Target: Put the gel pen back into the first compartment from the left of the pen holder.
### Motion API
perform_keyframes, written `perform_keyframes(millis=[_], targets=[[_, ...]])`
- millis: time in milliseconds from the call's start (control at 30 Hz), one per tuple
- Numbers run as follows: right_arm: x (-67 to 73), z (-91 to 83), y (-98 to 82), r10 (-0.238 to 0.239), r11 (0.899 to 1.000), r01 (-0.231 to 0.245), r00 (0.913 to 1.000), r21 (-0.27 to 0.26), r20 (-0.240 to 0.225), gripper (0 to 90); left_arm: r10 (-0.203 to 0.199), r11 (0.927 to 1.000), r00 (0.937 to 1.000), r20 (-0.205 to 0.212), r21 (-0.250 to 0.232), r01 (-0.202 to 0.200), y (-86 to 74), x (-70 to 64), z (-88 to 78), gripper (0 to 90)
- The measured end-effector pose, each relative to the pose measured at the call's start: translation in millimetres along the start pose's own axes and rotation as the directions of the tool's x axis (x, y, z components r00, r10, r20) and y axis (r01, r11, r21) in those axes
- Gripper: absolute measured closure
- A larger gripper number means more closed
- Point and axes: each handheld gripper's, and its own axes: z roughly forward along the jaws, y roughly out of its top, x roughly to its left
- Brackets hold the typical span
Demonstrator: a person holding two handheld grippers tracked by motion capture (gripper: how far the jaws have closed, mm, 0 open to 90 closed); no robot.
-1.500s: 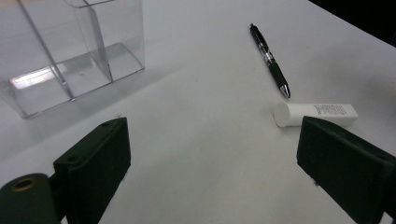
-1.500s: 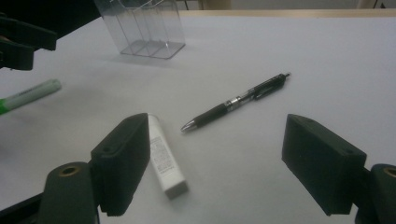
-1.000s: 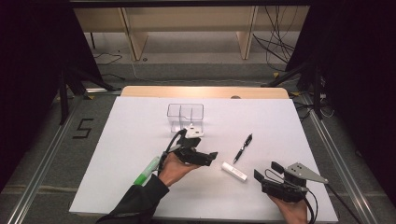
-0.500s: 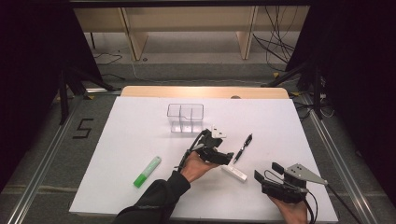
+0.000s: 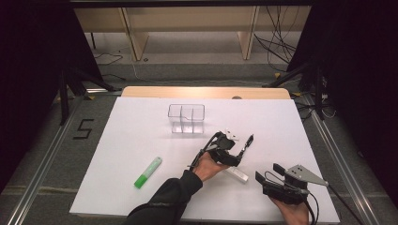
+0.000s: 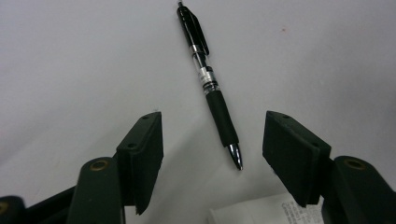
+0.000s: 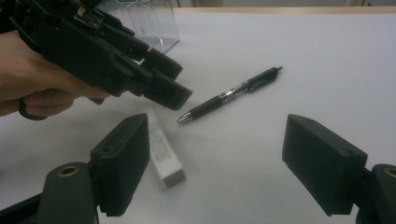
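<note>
A black pen [image 5: 247, 142] lies on the white table [image 5: 131, 140], right of centre. My left gripper [image 5: 238, 156] hovers low over the pen's near end. In the left gripper view the pen [image 6: 212, 88] points away, its metal tip between the jaws of the left gripper [image 6: 212, 154]. These jaws have just been closing and stand apart, with the pads clear of the pen. My right gripper [image 5: 267, 172] rests near the front right edge, open, with nothing between the jaws. The right gripper view shows the right gripper [image 7: 215, 158], the left gripper [image 7: 168, 86] and the pen [image 7: 229, 95].
A white eraser-like box [image 5: 236, 175] lies just in front of the left hand, between the two grippers. A green marker [image 5: 148, 172] lies at the front left. A clear compartment holder [image 5: 187, 118] stands at the table's middle back.
The left hand has moved right, from beside the green marker to the pen, and sunk a little. Its jaws have narrowed. The right gripper has stayed put.
</note>
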Motion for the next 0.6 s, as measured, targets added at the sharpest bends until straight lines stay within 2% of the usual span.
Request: perform_keyframes(millis=[133, 200, 367, 433, 500, 600], targets=[[-0.9, -0.4, -0.1, 0.000, 1.000, 0.000, 1.0000, -0.005, -0.001, 24.1, -0.004, 1.0000, 0.9996, -0.026, 0.000, 0.004, 5.2, -1.6, 2.9, 42.0], [-1.1, -0.8, -0.2, 0.000, 1.000, 0.000, 1.0000, -0.003, 0.003, 24.2, 0.004, 0.9999, 0.9993, -0.037, 0.016, -0.003, 6.2, -3.1, 6.2, 43.8], [-2.1, -0.8, -0.3, 0.005, 1.000, -0.005, 0.9999, -0.001, 0.009, 24.2, 0.015, 0.9990, 0.9994, -0.032, 0.042, -0.013, 9.0, -6.5, 12.3, 48.2], [-2.0, -0.6, -0.3, 0.005, 1.000, -0.005, 0.9999, 0.000, 0.009, 24.4, 0.031, 0.9982, 0.9983, -0.050, 0.053, -0.028, 9.7, -8.5, 14.8, 49.1], [-1.8, -0.3, -0.5, 0.005, 1.000, -0.005, 0.9999, 0.005, 0.014, 24.5, 0.032, 0.9975, 0.9981, -0.053, 0.065, -0.029, 10.3, -8.3, 16.8, 51.8], [-2.1, -0.6, -0.5, 0.007, 1.000, -0.007, 0.9999, 0.006, 0.014, 24.5, 0.013, 0.9976, 0.9989, -0.046, 0.069, -0.010, 10.1, -8.5, 21.0, 55.5]])
